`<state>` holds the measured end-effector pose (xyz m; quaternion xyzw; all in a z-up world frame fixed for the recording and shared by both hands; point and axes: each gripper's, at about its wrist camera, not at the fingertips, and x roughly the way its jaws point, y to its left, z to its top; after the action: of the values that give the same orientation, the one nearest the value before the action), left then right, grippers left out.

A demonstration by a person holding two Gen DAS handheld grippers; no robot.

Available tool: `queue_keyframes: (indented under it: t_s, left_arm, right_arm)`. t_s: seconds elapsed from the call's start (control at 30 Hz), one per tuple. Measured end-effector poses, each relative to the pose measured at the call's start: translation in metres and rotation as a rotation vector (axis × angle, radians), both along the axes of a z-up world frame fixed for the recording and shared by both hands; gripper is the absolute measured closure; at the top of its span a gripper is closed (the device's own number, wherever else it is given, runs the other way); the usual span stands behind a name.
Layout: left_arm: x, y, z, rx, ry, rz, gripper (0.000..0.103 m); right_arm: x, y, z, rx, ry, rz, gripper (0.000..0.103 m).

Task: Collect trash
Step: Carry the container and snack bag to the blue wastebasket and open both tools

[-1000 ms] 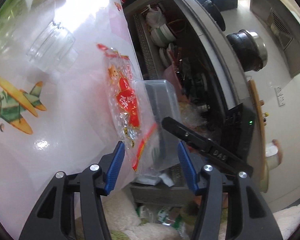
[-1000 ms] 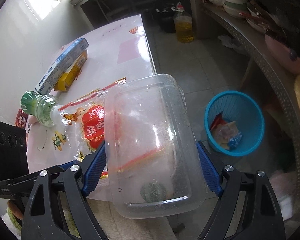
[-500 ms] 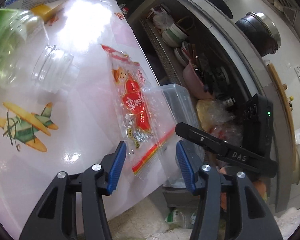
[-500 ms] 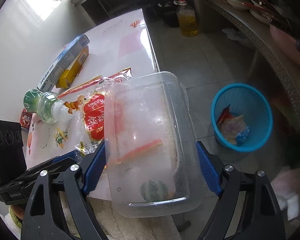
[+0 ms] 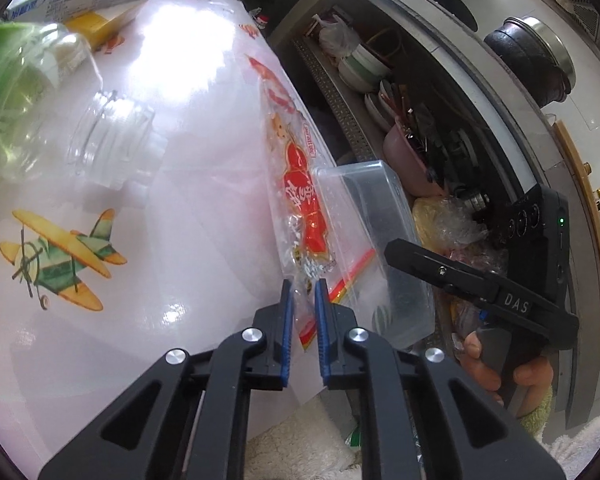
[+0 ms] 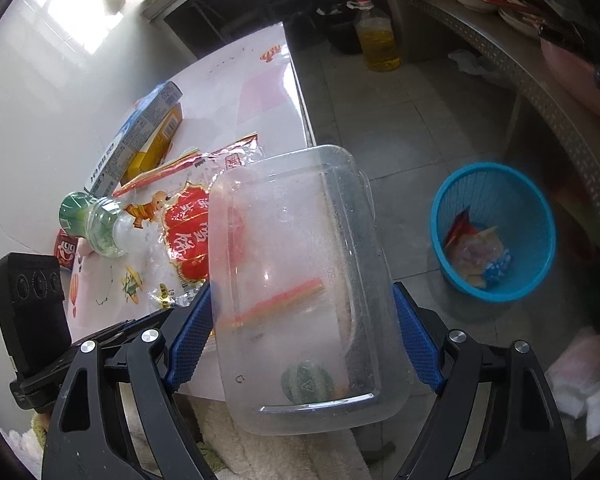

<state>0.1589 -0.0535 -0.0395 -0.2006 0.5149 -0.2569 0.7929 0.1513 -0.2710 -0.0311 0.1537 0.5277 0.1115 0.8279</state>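
Note:
A clear snack bag with red print [image 5: 302, 204] lies at the table's right edge; it also shows in the right wrist view [image 6: 184, 236]. My left gripper [image 5: 303, 292] is shut on the bag's near end. My right gripper [image 6: 300, 316] is shut on a clear plastic container [image 6: 296, 280], held in the air beside the table edge; the container also shows in the left wrist view [image 5: 380, 224]. A blue trash basket [image 6: 494, 232] with some wrappers in it stands on the floor to the right.
An empty plastic bottle with green label [image 5: 40, 92] lies on the table [image 5: 100, 320]. Blue and yellow boxes [image 6: 140, 136] lie at the far end. A small red carton [image 6: 66, 250] sits left. An oil bottle [image 6: 378, 36] stands on the floor. Shelves with dishes [image 5: 364, 76] run along the right.
My left gripper has closed from open onto the near end of the snack bag. My right gripper keeps holding the container, shifted slightly.

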Motion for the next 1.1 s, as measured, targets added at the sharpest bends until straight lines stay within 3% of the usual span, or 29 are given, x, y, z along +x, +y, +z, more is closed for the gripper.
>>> queue_keyframes:
  t_s: [0.13, 0.33, 0.57, 0.7, 0.83, 1.1]
  left_arm:
    - [0.0, -0.001, 0.012, -0.001, -0.036, -0.015, 0.096]
    - [0.004, -0.014, 0.036, -0.02, -0.099, -0.07, 0.098]
    - [0.024, -0.062, 0.053, -0.009, -0.128, -0.193, 0.098]
    - [0.045, -0.111, 0.048, 0.087, -0.093, -0.292, 0.098]
    - [0.075, -0.167, 0.026, 0.218, 0.004, -0.389, 0.098]
    - [0.13, -0.256, -0.033, 0.481, 0.076, -0.54, 0.098]
  right_arm:
    - [-0.002, -0.022, 0.011, 0.034, -0.027, -0.058, 0.023]
    - [-0.012, -0.074, 0.027, 0.005, -0.079, -0.212, 0.023]
    - [-0.033, -0.138, 0.018, 0.011, -0.068, -0.409, 0.023]
    - [-0.043, -0.17, -0.006, 0.027, -0.023, -0.503, 0.023]
    - [-0.04, -0.197, -0.038, 0.07, 0.04, -0.581, 0.023]
    - [0.009, -0.234, -0.111, 0.129, 0.181, -0.693, 0.022]
